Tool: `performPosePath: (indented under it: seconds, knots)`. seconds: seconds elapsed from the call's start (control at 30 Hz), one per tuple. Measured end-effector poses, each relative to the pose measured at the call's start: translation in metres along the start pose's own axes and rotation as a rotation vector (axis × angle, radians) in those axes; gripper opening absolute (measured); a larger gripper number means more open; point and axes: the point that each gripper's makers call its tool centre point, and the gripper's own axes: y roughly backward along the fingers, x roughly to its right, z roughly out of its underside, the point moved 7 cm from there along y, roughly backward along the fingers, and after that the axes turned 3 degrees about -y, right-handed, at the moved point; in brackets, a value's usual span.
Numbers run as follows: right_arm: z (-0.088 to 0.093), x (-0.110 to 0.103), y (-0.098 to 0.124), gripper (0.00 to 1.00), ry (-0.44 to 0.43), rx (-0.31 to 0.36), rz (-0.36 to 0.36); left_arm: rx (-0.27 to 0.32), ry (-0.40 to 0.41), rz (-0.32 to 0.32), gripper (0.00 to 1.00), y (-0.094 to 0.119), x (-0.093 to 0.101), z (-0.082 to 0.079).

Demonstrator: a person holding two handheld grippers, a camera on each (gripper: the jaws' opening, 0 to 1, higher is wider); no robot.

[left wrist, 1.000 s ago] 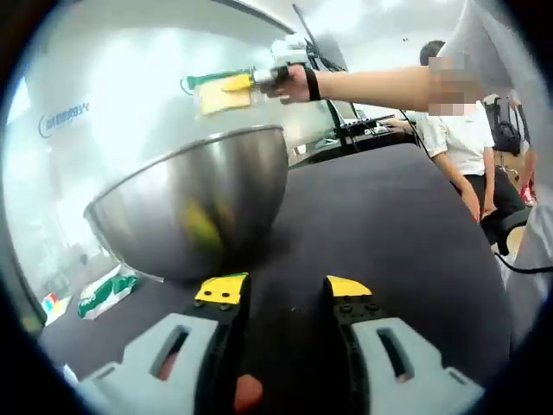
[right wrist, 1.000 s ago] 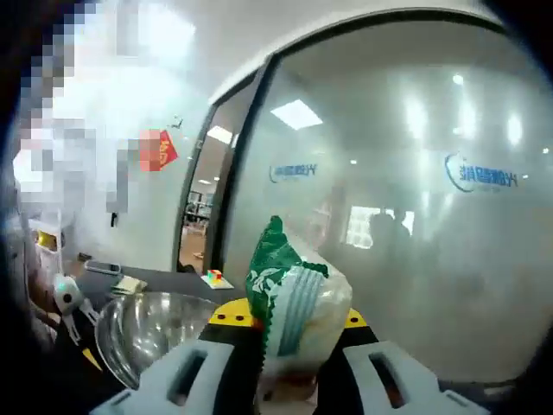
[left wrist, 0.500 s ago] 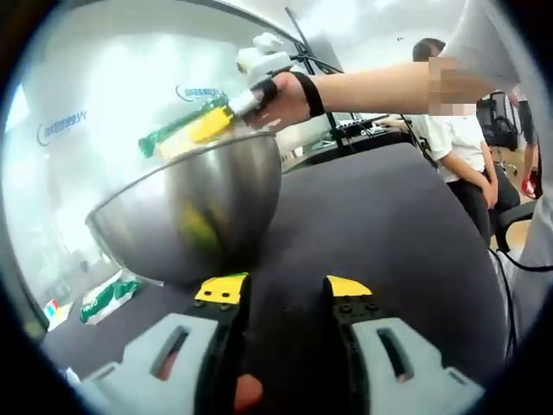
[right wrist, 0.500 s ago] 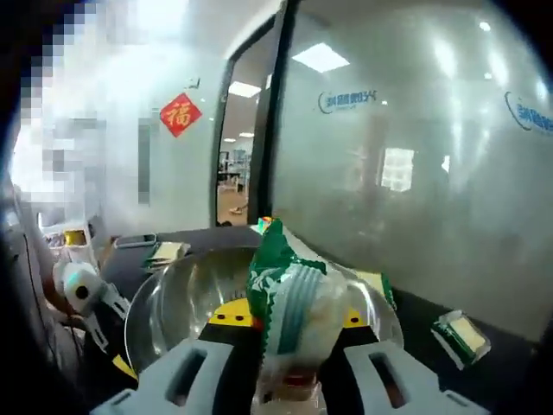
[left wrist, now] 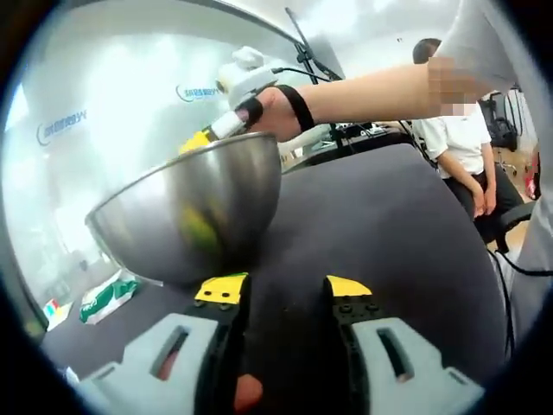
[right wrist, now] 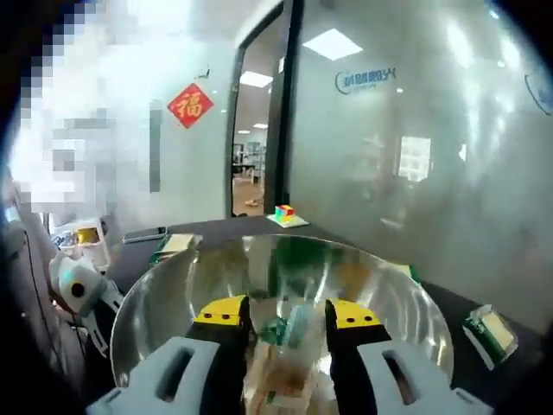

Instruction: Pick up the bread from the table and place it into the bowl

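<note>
- Where the right gripper (right wrist: 281,322) dips into the bowl (right wrist: 393,298), the bread (right wrist: 289,341) between its fingers is blurred by steel reflections, so whether they grip it or have let go cannot be told.
- In the left gripper view, the bowl's wall (left wrist: 194,212) hides the bread; the right gripper (left wrist: 226,125) shows above the rim, held by a hand (left wrist: 275,111).
- The bowl stands on a dark desk (left wrist: 389,225) before frosted glass walls; a packet (left wrist: 108,292) lies on the desk beside the bowl.
- The left gripper (left wrist: 283,296) hangs near the bowl, fingers apart, holding nothing.
</note>
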Motion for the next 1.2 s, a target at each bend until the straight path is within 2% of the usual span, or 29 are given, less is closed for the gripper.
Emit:
performPosePath:
  seconds: [0.07,0.23,0.43,0.53,0.6,0.63,0.67,0.73,0.8,0.87,0.93,1.0,1.07,1.17,1.2]
  knots:
    - [-0.008,0.004,0.007,0.36,0.024,0.047,0.016,0.000,-0.001,0.002,0.28,0.000,0.000,0.000]
    - [-0.021,0.012,0.030,0.39,0.010,0.129,0.068,0.008,-0.005,0.012,0.28,-0.001,0.002,-0.001]
    - [-0.020,0.005,0.058,0.39,-0.021,0.216,0.089,0.023,-0.001,-0.002,0.31,-0.001,0.001,-0.003]
    - [-0.021,-0.006,0.076,0.36,0.000,0.325,0.113,0.021,0.003,-0.004,0.30,-0.001,0.000,-0.003]
    - [-0.024,-0.020,0.096,0.27,0.059,0.483,0.155,0.015,-0.002,-0.001,0.30,-0.001,0.001,-0.003]
    - [-0.022,-0.030,0.104,0.26,0.072,0.521,0.152,0.014,-0.007,-0.006,0.30,-0.001,0.001,-0.003]
    - [-0.019,-0.035,0.109,0.26,0.081,0.516,0.152,0.016,-0.012,-0.014,0.30,-0.001,0.001,-0.004]
    - [-0.018,-0.044,0.121,0.26,0.140,0.565,0.176,0.034,0.021,-0.055,0.30,0.001,-0.004,-0.006]
    - [-0.018,-0.050,0.131,0.27,0.130,0.587,0.182,0.060,0.055,-0.122,0.30,0.007,-0.013,-0.010]
    - [-0.019,-0.055,0.138,0.29,0.105,0.621,0.164,0.044,0.077,-0.225,0.31,0.017,-0.025,-0.009]
    - [-0.017,-0.060,0.139,0.32,0.079,0.632,0.158,0.044,0.073,-0.297,0.32,0.026,-0.032,-0.007]
    - [-0.014,-0.065,0.136,0.34,0.066,0.622,0.153,0.037,0.059,-0.335,0.33,0.036,-0.035,-0.005]
    - [-0.008,-0.075,0.126,0.38,0.071,0.581,0.139,0.027,0.016,-0.375,0.33,0.051,-0.036,-0.003]
    - [-0.002,-0.099,0.103,0.49,0.073,0.527,0.092,-0.024,-0.072,-0.431,0.36,0.079,-0.038,0.005]
    - [-0.001,-0.111,0.095,0.49,0.091,0.513,0.060,-0.042,-0.090,-0.447,0.36,0.087,-0.040,0.006]
